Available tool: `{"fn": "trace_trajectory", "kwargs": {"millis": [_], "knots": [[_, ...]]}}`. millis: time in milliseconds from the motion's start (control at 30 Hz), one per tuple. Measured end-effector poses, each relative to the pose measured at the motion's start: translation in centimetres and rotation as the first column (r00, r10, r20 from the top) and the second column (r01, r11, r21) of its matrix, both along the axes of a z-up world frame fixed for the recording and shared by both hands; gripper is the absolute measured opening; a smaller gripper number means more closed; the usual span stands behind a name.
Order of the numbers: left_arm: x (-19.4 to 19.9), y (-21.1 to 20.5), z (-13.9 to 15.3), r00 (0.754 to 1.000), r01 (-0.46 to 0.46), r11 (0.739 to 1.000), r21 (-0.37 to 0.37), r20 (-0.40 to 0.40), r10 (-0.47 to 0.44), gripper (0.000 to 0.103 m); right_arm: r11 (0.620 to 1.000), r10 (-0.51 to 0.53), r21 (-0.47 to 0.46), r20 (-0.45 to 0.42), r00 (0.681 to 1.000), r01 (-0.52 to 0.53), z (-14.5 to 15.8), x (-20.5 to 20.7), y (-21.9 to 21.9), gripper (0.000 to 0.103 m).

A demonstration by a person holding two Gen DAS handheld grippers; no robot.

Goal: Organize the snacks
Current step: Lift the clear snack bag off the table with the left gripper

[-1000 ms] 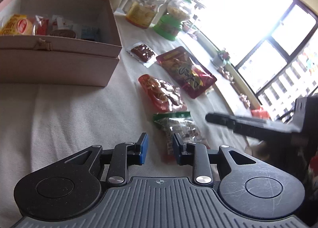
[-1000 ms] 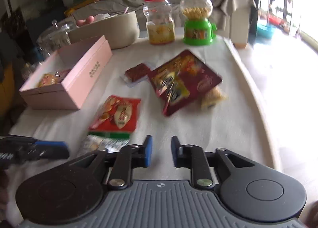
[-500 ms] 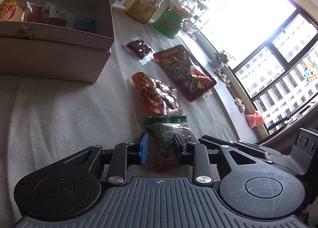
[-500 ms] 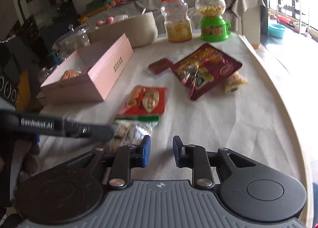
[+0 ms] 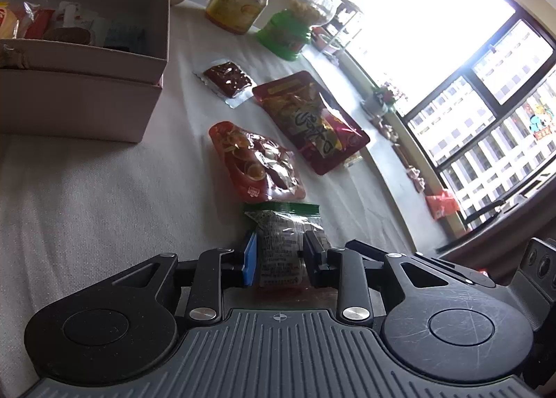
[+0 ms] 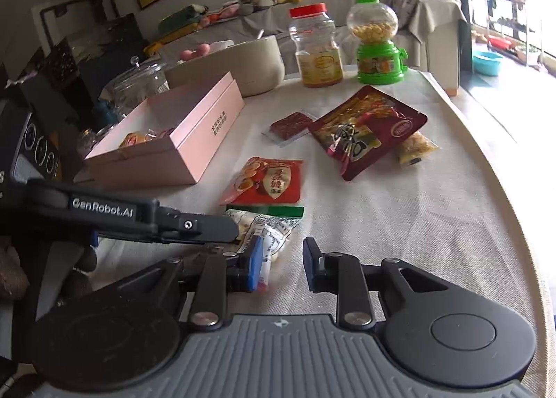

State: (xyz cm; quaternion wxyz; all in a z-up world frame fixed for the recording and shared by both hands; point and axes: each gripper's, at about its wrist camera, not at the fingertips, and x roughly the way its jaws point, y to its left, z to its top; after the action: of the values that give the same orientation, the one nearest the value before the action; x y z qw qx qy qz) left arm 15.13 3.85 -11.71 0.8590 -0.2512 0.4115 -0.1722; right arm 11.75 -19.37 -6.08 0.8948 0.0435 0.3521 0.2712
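A clear snack packet with a green top strip (image 5: pixel 281 241) lies on the white cloth near the table's front. My left gripper (image 5: pixel 279 257) straddles its near end, one finger on each side, with no squeeze visible. In the right wrist view that packet (image 6: pixel 267 224) lies under the left gripper (image 6: pixel 222 226), which reaches in from the left. My right gripper (image 6: pixel 282 259) is open over bare cloth, its blue pad beside the packet's corner. The open pink box (image 5: pixel 87 99) with several snacks inside stands at the far left.
A red packet (image 6: pixel 267 182), a large dark red bag (image 6: pixel 365 127), a small brown bar (image 6: pixel 290 123) and a yellow packet (image 6: pixel 415 146) lie on the cloth. A jar (image 6: pixel 316 47), a green candy dispenser (image 6: pixel 377 43) and a bowl (image 6: pixel 236 64) stand behind. The table edge (image 6: pixel 514 189) curves along the right.
Both grippers have closed in on the green-topped packet. The left one slid forward until the packet lay between its fingers. The left gripper now reaches further into the right wrist view.
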Motion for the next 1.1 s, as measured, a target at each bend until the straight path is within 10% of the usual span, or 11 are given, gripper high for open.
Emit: {"fn": "trace_trajectory", "kwargs": {"millis": [767,933,1100], "knots": [[1.8,-6.6,1.9,0.993,0.093,0.988,0.126,0.057,-0.101,0.036,0.999,-0.046,0.011,0.007,0.999,0.045,-1.3,-1.6,-3.2,0.030],[2.3,-6.9,1.4,0.987,0.101,0.978,0.182,0.103,-0.121,0.029,0.996,-0.089,-0.018,0.046,0.995,0.090,-1.1,-2.3,-3.6,0.074],[1.5,-5.2,1.6,0.991,0.083,0.992,0.097,0.099,-0.092,0.023,0.988,-0.131,-0.074,0.046,0.990,0.134,-1.1,-2.5,-4.0,0.076]]}}
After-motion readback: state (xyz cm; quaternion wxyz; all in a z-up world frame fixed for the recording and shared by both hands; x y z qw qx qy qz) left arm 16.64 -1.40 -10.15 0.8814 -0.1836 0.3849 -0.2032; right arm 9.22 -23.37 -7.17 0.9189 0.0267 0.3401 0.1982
